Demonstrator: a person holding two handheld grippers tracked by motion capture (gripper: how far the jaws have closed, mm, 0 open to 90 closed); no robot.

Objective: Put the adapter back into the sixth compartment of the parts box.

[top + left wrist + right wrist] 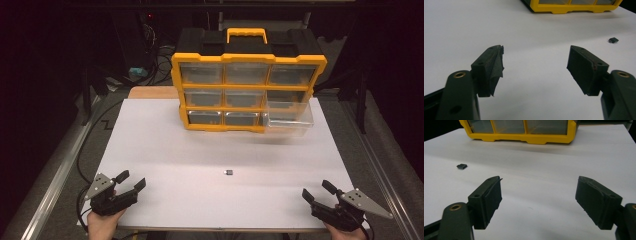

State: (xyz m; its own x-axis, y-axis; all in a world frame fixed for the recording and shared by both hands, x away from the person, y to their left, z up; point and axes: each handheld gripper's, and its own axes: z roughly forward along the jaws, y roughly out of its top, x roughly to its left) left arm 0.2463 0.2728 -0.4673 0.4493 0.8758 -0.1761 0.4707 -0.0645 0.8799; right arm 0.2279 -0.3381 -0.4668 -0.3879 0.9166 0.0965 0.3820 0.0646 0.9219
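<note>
A small dark square part (228, 172) lies alone on the white table (165, 150), roughly midway between the two hands. It lies far right of the jaws in the left gripper view (613, 40) and far left of them in the right gripper view (461, 166). My left gripper (131, 181) rests at the near left edge, open, nothing between its jaws. My right gripper (317, 190) rests at the near right edge, also open and empty. A yellow and black drawer organizer (248, 80) stands at the back, with its lower right clear drawer (290, 117) pulled out.
The organizer's yellow base (574, 8) marks the far limit of the table in both gripper views (524, 138). Metal rails (60, 170) run along both sides of the table, and cables lie at the left. Dark surroundings lie beyond.
</note>
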